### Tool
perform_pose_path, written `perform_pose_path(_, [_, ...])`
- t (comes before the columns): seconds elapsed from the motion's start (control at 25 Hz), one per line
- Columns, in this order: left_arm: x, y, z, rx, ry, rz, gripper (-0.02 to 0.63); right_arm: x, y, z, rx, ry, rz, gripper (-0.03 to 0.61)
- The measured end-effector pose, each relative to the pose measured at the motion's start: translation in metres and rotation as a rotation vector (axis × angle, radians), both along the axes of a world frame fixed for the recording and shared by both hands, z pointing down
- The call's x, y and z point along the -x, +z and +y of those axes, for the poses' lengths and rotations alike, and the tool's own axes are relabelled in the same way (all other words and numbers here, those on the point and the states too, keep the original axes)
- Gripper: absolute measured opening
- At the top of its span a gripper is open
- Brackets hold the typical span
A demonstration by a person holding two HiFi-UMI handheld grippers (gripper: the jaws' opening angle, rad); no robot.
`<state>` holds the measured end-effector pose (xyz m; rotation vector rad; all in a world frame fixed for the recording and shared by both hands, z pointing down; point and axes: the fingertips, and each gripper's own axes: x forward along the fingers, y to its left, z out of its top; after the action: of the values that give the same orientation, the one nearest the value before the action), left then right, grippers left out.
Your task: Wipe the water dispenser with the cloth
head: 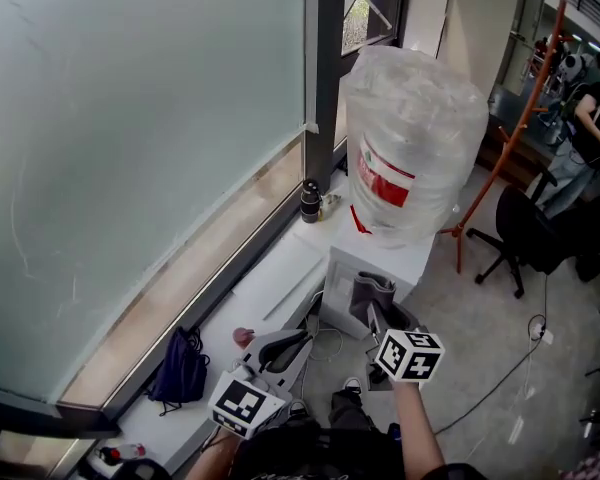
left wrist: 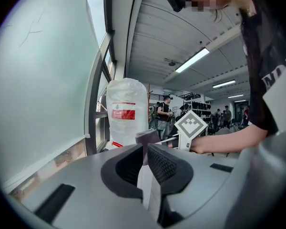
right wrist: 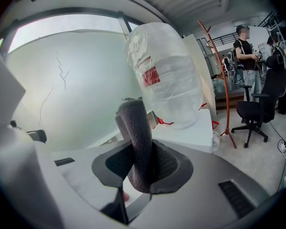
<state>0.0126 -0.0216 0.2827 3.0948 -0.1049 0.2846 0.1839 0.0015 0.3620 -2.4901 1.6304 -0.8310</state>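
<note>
The white water dispenser (head: 380, 258) stands by the window ledge, with a large plastic-wrapped bottle (head: 410, 148) with a red label on top. My right gripper (head: 375, 318) is shut on a folded grey cloth (head: 372, 298), held just in front of the dispenser's front face. In the right gripper view the cloth (right wrist: 136, 142) sticks up out of the jaws, with the bottle (right wrist: 167, 75) behind it. My left gripper (head: 300, 343) hangs lower left of the dispenser, jaws together and nothing between them. In the left gripper view the bottle (left wrist: 127, 111) and the cloth (left wrist: 147, 136) show beyond the jaws.
A frosted window (head: 130, 148) and its white ledge (head: 270, 288) run along the left. A dark cup (head: 310, 200) stands on the ledge and a purple bag (head: 180, 368) lies lower down. An orange coat stand (head: 510, 138), an office chair (head: 530, 233) and floor cables (head: 510, 368) are to the right.
</note>
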Motion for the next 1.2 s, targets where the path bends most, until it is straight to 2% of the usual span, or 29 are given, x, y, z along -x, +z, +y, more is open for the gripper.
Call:
perform_pose_path(0.24, [-0.014, -0.004, -0.015, 0.000, -0.056, -0.004, 0.043, -0.030, 0.022, -0.067, 0.010, -0.018, -0.045, 0.106])
perform_pose_path(0.44, [-0.019, -0.002, -0.027, -0.015, -0.102, -0.042, 0.043, -0.044, 0.063, -0.107, 0.071, -0.026, -0.105, 0.107])
perform_pose_path(0.72, [-0.016, 0.000, -0.053, -0.020, -0.184, -0.081, 0.043, -0.080, 0.095, -0.143, 0.101, 0.070, -0.210, 0.106])
perform_pose_path(0.92, [-0.015, 0.007, -0.053, -0.014, -0.179, -0.096, 0.043, -0.108, 0.121, -0.141, 0.163, 0.140, -0.216, 0.106])
perform_pose_path(1.08, [-0.017, 0.009, -0.051, -0.003, -0.175, -0.104, 0.043, -0.117, 0.124, -0.127, 0.131, 0.153, -0.253, 0.107])
perform_pose_path(1.2, [-0.022, 0.014, -0.046, 0.002, -0.137, -0.097, 0.043, -0.125, 0.123, -0.107, 0.121, 0.178, -0.250, 0.107])
